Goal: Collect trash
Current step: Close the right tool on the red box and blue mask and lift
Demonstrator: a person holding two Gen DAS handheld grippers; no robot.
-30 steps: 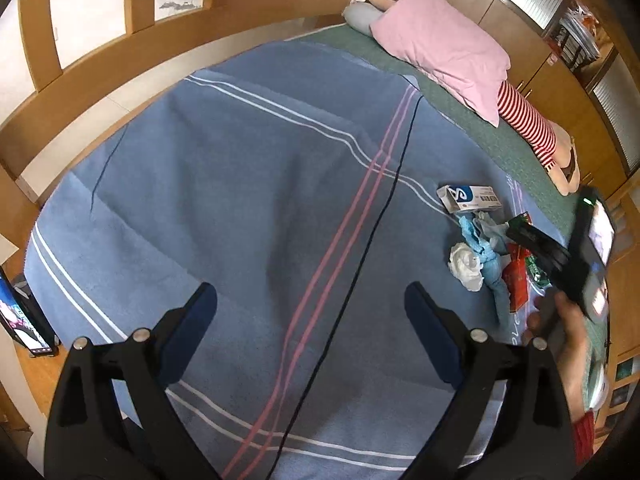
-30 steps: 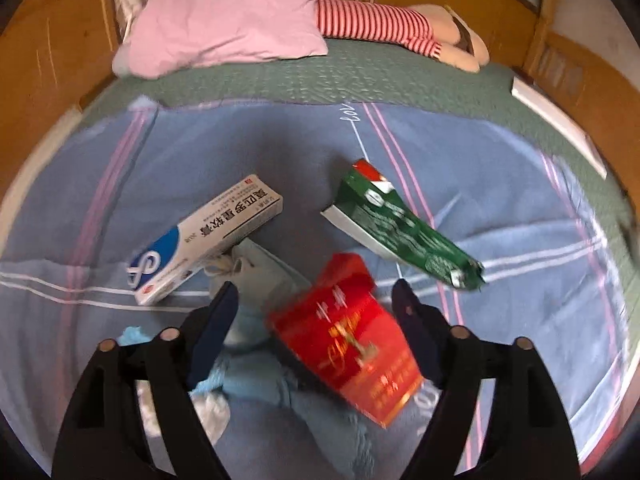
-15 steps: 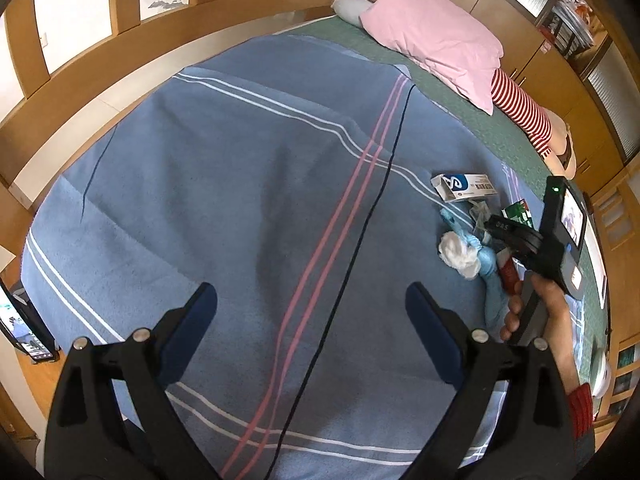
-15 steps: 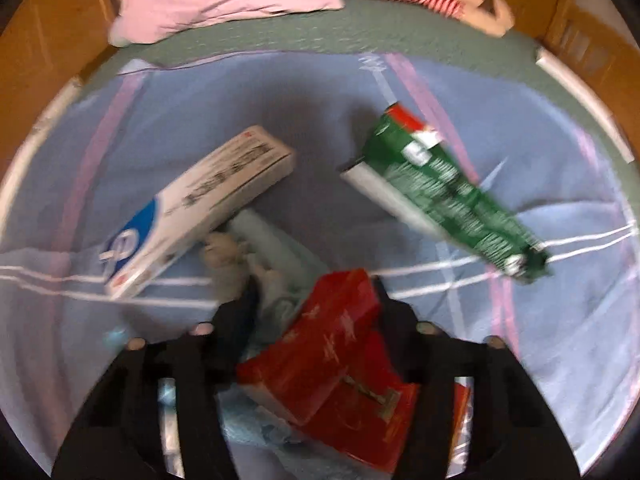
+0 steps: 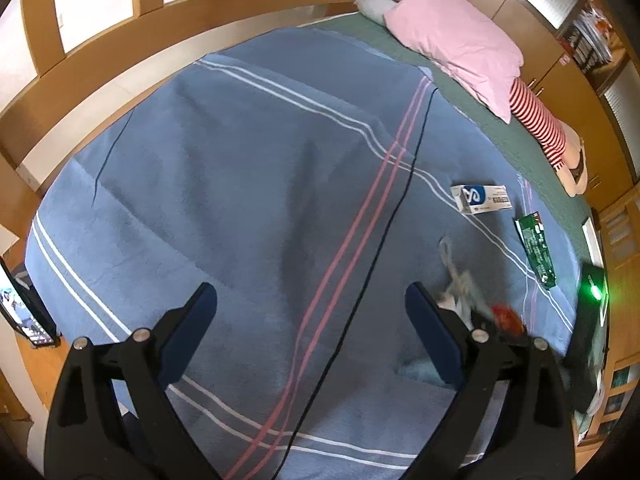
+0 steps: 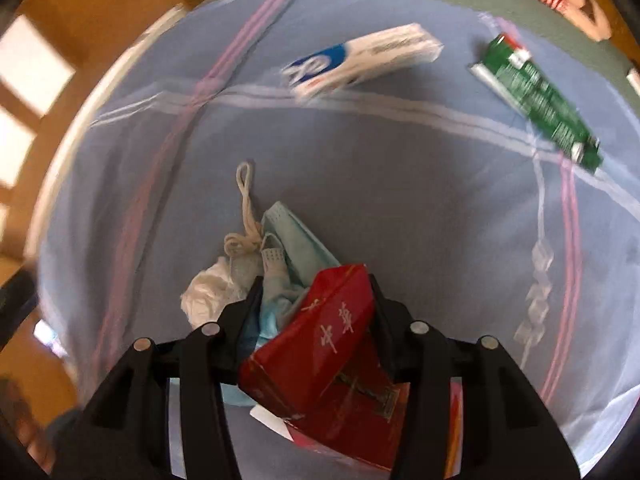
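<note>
My right gripper is shut on a red packet together with a light blue face mask and a white crumpled tissue, lifted above the blue striped blanket. A white and blue box and a green wrapper lie on the blanket farther off. My left gripper is open and empty over the blanket. The box, the wrapper and the held bundle show at its right.
A pink pillow and a striped-legged doll lie at the bed's head on a green sheet. A wooden bed frame runs along the left. A black cord crosses the blanket.
My right gripper closed on the red packet with the mask and tissue and lifted them away from the box and green wrapper. The left gripper stayed open.
</note>
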